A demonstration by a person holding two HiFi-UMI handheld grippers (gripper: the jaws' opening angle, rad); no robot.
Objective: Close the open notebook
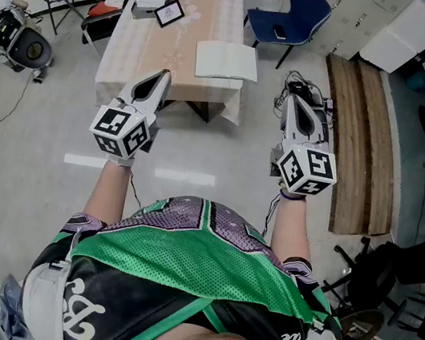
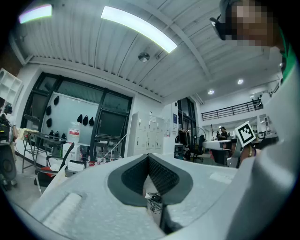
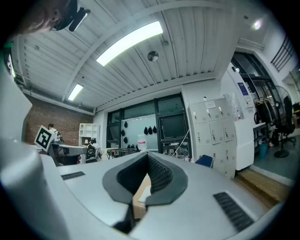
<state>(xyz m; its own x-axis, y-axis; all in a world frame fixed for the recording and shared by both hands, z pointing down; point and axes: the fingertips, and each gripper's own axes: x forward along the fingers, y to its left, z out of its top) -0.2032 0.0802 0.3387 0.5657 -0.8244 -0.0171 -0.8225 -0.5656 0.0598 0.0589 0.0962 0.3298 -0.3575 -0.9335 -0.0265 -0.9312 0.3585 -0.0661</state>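
Left gripper (image 1: 162, 76) and right gripper (image 1: 291, 100) are held level, jaws shut and empty, well short of the open notebook (image 1: 226, 61) at the table (image 1: 144, 47) edge; one cover should be slid under, then folded across.

Notebook (image 1: 226, 61) on table (image 1: 145, 43), chair (image 1: 295, 13) right of table

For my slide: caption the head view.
Left gripper and right gripper, both shut, face the open notebook on a table.
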